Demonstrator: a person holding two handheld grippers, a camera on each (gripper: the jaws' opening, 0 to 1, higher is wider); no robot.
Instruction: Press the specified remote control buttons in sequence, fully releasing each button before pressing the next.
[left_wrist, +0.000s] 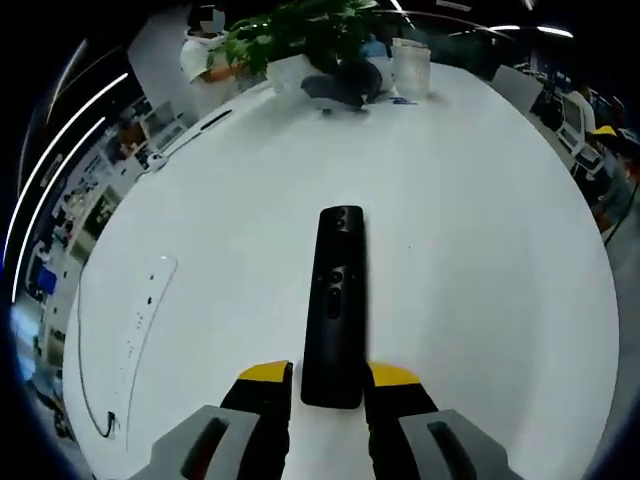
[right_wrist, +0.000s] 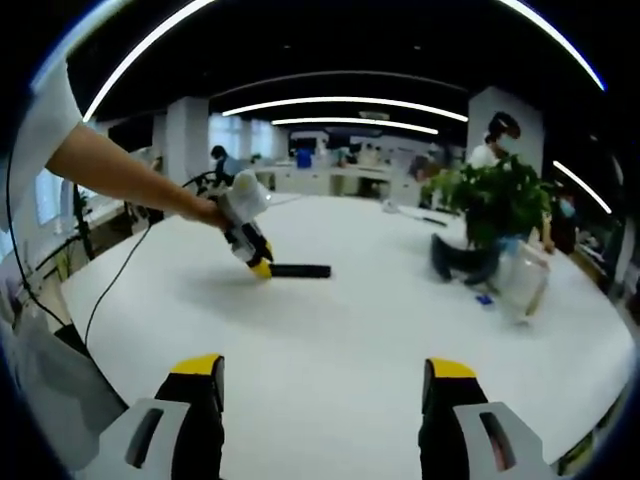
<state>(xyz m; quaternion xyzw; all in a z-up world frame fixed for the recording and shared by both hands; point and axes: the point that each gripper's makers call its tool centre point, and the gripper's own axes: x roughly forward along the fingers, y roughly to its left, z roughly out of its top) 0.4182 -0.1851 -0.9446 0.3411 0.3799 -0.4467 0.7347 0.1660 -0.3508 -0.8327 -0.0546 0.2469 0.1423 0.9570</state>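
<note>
A long black remote control (left_wrist: 334, 305) lies flat on the white table (left_wrist: 470, 230), buttons up, pointing away from me. My left gripper (left_wrist: 331, 385) is shut on its near end, a yellow-tipped finger (left_wrist: 266, 374) on each side. In the right gripper view the same remote (right_wrist: 300, 271) lies far off at the left, with the left gripper (right_wrist: 258, 264) on it, held by a person's arm (right_wrist: 130, 180). My right gripper (right_wrist: 323, 385) hovers open above bare table (right_wrist: 330, 350), its jaws wide apart with nothing between them.
A potted plant (left_wrist: 320, 35) and a clear cup (left_wrist: 411, 66) stand at the far end of the table; the plant (right_wrist: 495, 205) and the cup (right_wrist: 525, 280) are at the right in the right gripper view. A white power strip (left_wrist: 145, 305) with its cable lies left. People sit beyond.
</note>
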